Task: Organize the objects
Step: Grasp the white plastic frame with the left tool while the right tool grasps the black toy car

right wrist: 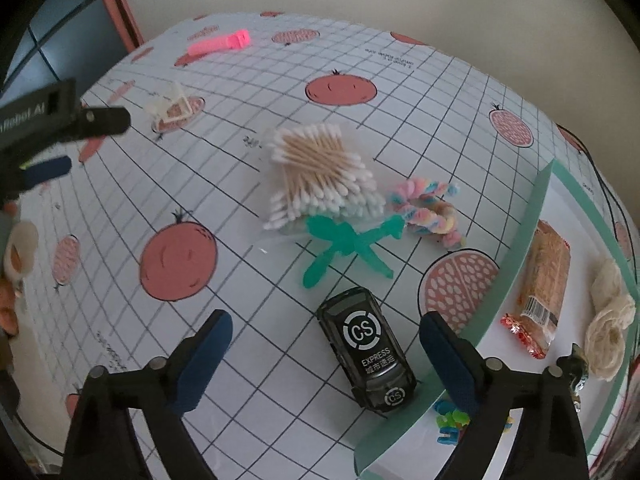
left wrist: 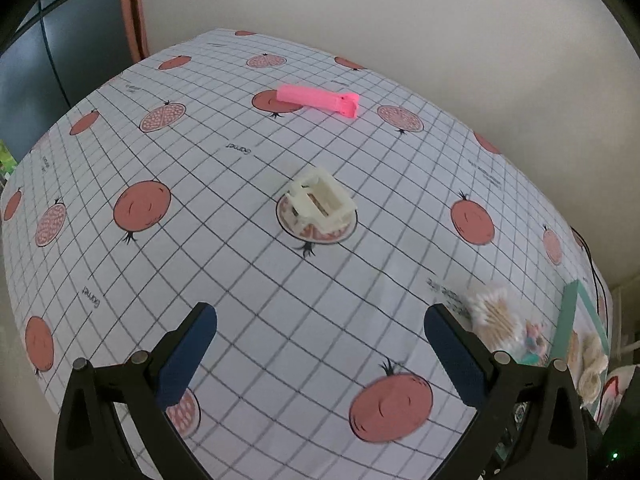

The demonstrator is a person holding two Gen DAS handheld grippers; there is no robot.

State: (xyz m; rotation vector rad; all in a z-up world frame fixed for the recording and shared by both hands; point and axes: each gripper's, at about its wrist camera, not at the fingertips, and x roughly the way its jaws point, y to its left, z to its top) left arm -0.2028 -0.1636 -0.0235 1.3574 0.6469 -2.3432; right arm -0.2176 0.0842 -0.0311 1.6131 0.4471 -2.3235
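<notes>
My left gripper [left wrist: 320,328] hangs open over the patterned tablecloth, nothing between its fingers. Ahead of it lies a cream plastic clip [left wrist: 322,202], and farther back a pink clip [left wrist: 320,100]. My right gripper [right wrist: 326,338] is open too, with a black toy car [right wrist: 366,350] between its fingers, untouched. Beyond the car lie a green plastic dragonfly [right wrist: 348,246], a bag of cotton swabs [right wrist: 320,172] and a pastel twisted rope [right wrist: 434,210]. The left gripper [right wrist: 44,148] shows at the left edge of the right wrist view.
A mint-edged white tray [right wrist: 516,248] sits at the right, holding a wrapped snack [right wrist: 542,288], a cream fabric flower [right wrist: 608,316] and small coloured pieces [right wrist: 452,424]. The wall stands close behind the table. A dark panel [left wrist: 36,60] is at the far left.
</notes>
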